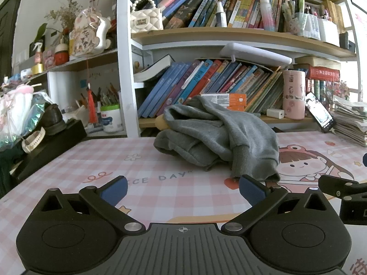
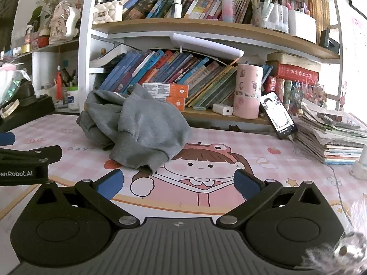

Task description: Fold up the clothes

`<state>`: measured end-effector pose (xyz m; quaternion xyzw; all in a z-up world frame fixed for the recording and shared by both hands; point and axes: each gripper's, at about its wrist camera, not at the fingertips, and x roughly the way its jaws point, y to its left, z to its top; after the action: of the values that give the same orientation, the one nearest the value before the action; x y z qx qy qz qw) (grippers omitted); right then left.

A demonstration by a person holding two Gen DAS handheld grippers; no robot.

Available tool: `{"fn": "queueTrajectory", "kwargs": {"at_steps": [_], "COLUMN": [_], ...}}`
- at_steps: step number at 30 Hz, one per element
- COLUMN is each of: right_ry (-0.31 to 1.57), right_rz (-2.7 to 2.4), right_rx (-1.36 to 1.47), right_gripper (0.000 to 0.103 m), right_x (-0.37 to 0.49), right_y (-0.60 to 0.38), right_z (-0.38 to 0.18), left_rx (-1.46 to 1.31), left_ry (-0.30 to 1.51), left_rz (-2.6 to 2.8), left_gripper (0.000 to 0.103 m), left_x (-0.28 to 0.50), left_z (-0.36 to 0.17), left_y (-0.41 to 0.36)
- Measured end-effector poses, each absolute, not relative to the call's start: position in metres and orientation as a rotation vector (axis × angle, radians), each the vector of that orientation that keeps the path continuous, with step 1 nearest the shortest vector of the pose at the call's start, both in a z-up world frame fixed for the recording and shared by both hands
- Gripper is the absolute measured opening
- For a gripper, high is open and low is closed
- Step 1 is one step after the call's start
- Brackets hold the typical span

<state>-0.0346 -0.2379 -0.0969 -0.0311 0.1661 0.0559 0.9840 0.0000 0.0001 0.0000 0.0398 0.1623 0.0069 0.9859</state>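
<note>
The grey garment [image 1: 215,135] lay crumpled on the desk mat [image 1: 160,183], against the bookshelf [image 1: 206,36]; the left gripper [image 1: 183,190] and right gripper [image 2: 179,183] both stood fully open, holding nothing; best to seize the ribbed cuff [image 2: 146,158] first, then spread the heap flat before folding
</note>
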Motion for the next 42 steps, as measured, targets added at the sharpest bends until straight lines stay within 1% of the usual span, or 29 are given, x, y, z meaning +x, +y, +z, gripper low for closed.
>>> {"fn": "queueTrajectory", "kwargs": {"at_steps": [42], "right_ry": [0.344], "right_rz": [0.104], "right_rx": [-0.064], "right_gripper": [0.103], "right_x": [-0.0323], "right_y": [-0.2387], "right_z": [-0.0971], "left_rx": [0.068], "left_ry": [0.341], "left_rz": [0.013], "left_gripper": [0.103], "left_x": [0.0008], "left_z": [0.0009], "left_y": [0.0029]}}
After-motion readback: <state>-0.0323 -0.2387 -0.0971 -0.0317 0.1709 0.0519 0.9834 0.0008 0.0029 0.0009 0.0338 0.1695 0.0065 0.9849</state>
